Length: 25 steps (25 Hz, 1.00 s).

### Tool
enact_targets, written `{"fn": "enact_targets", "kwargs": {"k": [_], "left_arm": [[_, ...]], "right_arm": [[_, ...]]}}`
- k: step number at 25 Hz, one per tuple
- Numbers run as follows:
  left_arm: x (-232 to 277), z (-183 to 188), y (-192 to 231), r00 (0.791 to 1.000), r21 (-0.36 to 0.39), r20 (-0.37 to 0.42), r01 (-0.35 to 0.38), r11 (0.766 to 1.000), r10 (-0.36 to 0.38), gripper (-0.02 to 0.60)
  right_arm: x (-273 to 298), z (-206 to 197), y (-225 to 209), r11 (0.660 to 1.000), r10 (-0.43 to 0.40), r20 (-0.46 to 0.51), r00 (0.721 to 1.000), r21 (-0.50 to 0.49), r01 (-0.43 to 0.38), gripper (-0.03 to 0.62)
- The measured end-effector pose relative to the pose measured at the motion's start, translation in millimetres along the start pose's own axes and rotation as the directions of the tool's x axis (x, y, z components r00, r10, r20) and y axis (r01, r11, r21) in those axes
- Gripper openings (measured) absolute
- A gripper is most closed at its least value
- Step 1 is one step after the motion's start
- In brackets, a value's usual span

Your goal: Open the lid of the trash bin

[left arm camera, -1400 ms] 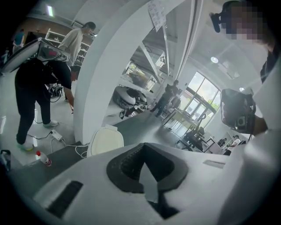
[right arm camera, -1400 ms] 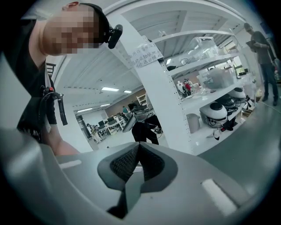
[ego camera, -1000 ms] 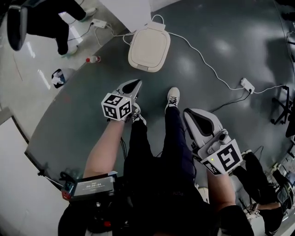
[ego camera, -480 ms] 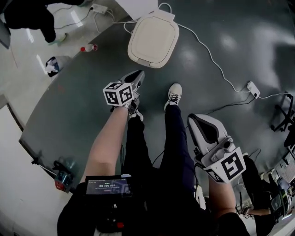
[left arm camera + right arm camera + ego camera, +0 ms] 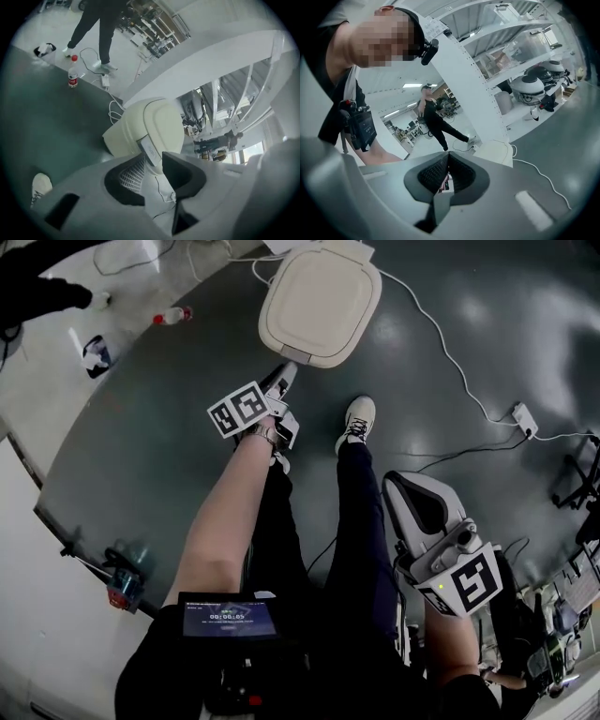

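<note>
While its jaws have just been opening with nothing between them, the left gripper (image 5: 281,382) points at the near edge of the closed bin (image 5: 319,301), standing on the floor (image 5: 487,324) just ahead; the right gripper (image 5: 408,498), clenched empty, hangs well back.

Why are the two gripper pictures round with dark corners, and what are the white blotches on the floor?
Left gripper view and right gripper view: a wide-angle lens makes a round picture with black corners and bends the straight shelves into curves. Head view: the blotches are light glaring off the glossy dark floor beside the trash bin.
</note>
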<state>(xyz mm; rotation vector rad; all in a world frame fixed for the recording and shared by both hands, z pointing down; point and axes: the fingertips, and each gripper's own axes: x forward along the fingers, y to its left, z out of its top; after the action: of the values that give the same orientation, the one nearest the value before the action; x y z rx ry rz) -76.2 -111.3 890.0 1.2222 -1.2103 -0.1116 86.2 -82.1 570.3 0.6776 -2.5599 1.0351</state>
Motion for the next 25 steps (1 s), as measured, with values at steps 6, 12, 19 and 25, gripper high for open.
{"fn": "enact_targets", "kwargs": {"k": [6,12,19,25], "left_arm": [[15.2,2.7,20.2,0.999,-0.025,0.011,-0.049,0.998,0.049,0.114],[18.7,1.3,24.2,0.998,-0.045,0.027,-0.056,0.997,0.057,0.115],[21.3,2.9,24.4,0.999,-0.038,0.025,-0.044,0.998,0.045,0.134],[24.4,1.3,30.4,0.999,-0.051,-0.003,-0.039,0.998,0.039,0.147]], "right_arm": [[9.1,-9.0,-12.6,1.0,0.004,-0.012,1.0,0.021,-0.004,0.008],[8.6,-14.2,-16.1,0.999,0.009,-0.012,1.0,0.035,-0.008,0.008],[8.3,-18.8,-13.7,0.999,0.017,-0.009,1.0,0.045,-0.016,0.008],[11.8,-21.2,-17.5,0.998,0.022,-0.01,1.0,0.052,-0.021,0.008]]}}
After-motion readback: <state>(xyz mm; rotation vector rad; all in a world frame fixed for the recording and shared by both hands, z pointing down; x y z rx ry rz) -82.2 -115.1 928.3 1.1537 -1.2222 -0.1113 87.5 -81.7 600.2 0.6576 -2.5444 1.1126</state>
